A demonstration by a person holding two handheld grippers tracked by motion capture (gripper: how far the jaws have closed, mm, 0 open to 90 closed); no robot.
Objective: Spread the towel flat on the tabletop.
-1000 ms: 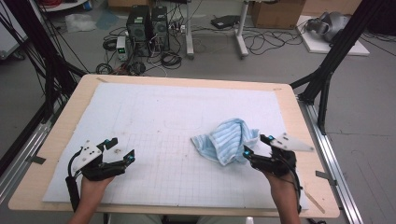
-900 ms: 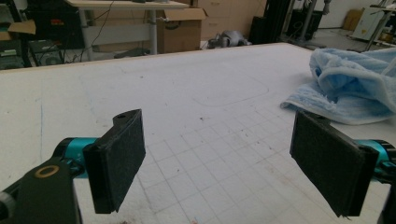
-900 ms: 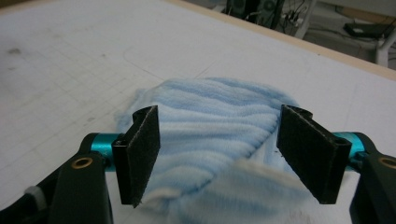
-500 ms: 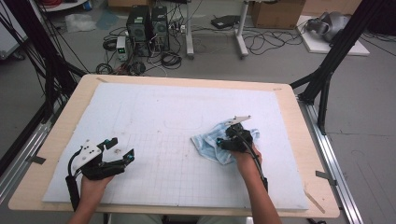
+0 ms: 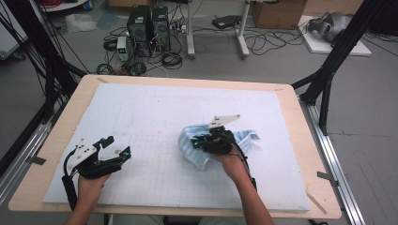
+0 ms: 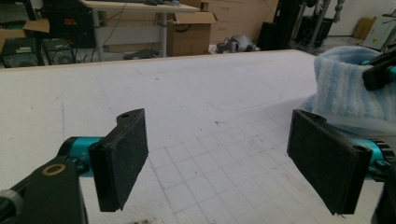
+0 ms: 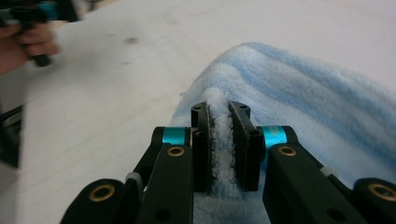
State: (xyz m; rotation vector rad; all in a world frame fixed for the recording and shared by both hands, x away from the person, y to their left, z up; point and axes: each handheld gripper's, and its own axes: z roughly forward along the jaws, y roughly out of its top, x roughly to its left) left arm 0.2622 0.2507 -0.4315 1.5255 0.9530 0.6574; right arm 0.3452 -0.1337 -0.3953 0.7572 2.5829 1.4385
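A grey floor strewn with cables and computer towers (image 5: pixel 149 26) lies beyond the wooden desk (image 5: pixel 56 140), which carries a white gridded mat (image 5: pixel 155 122). From above, the striped blue towel (image 5: pixel 195 152) lies bunched under and around the right claw (image 5: pixel 199 140), its long axis running roughly across the desk from that claw's tip back past the hand. The right claw's own camera shows what the high view cannot: the jaws, having just been closing, pinch a raised fold of towel (image 7: pixel 219 135) between the pads. The left claw (image 6: pixel 217 158) rests well off to the towel's left, jaws wide apart with bare mat between them, the towel (image 6: pixel 348 88) beyond its right jaw.
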